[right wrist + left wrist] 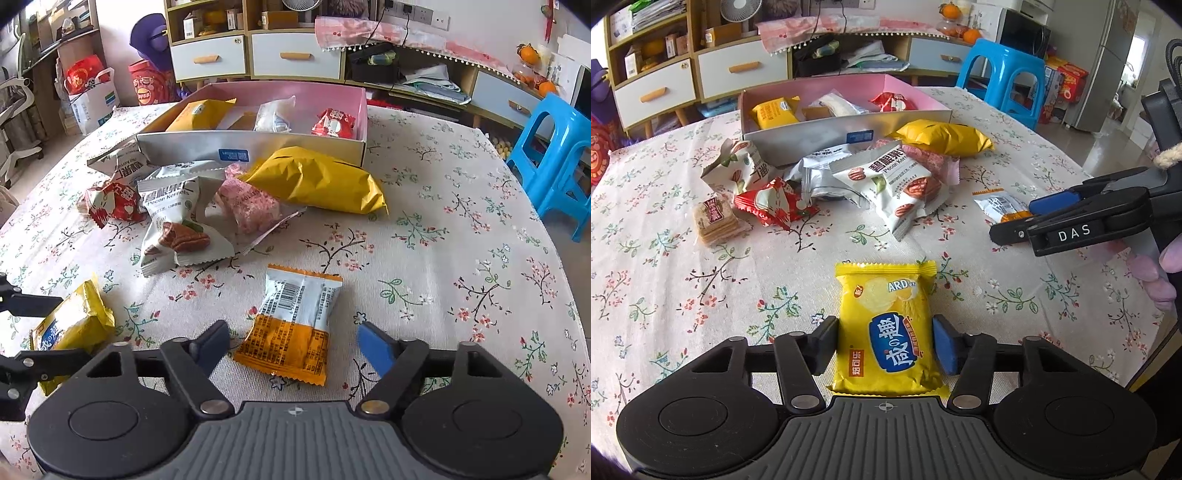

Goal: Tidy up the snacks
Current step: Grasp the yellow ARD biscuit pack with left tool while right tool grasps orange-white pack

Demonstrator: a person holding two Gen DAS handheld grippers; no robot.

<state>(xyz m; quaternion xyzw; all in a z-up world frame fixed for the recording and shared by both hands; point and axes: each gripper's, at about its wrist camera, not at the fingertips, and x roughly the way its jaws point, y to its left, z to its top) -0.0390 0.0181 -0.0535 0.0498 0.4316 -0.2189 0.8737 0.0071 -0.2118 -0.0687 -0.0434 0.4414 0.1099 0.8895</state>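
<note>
My left gripper [884,341] is shut on a yellow cracker packet [886,328], one finger on each side of it, on the floral tablecloth. My right gripper [293,345] is open, with an orange and silver packet [291,325] lying on the cloth between its fingers, untouched. The same packet shows under the right gripper in the left wrist view [997,205]. A pink-lined box [258,146] at the back holds several snacks. Loose snacks lie in front of it: a pecan packet [897,184], a red packet [775,203], a big yellow bag [943,136].
A stack of crackers in clear wrap [714,221] lies at the left. A blue plastic stool [1004,74] stands behind the table on the right. Cabinets with drawers [735,70] line the back wall. The table edge [1152,365] runs close on the right.
</note>
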